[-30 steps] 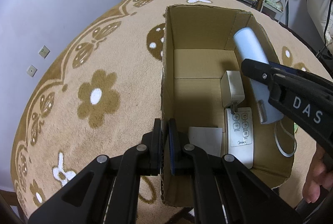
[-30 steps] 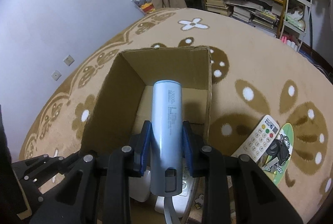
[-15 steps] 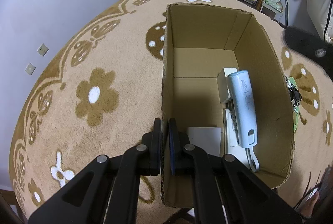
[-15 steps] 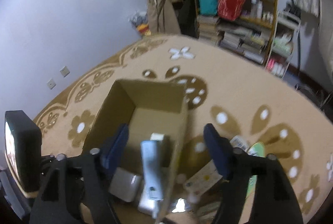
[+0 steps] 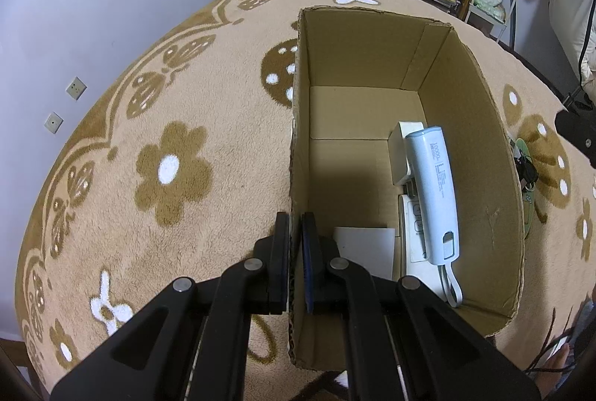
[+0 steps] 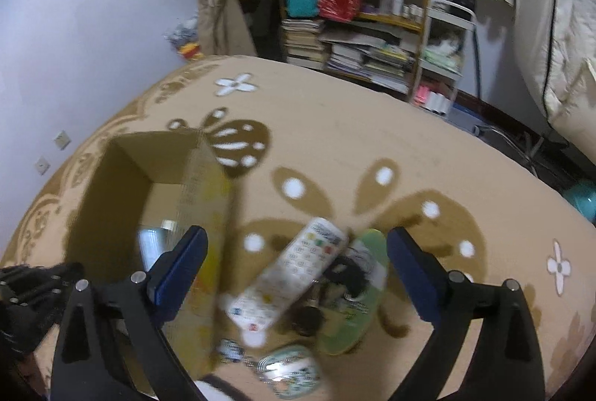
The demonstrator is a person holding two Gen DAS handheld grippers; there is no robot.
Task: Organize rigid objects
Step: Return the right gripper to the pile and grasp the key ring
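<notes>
Inside the cardboard box (image 5: 372, 65), a pale blue power bank (image 5: 434, 192) lies on white gadgets. Left gripper (image 5: 296, 252) pinches the box's near wall; right gripper (image 6: 296, 270), jaws just spread wide and empty, hangs beside the box over a remote (image 6: 287, 285).

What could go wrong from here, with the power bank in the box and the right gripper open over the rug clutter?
The power bank lies propped on the charger and white remote; more drops could shift the pile. The remote control overlaps keys and a green card, so the right gripper may catch several. The left gripper pinches the cardboard box wall; a tug could tip it.
</notes>
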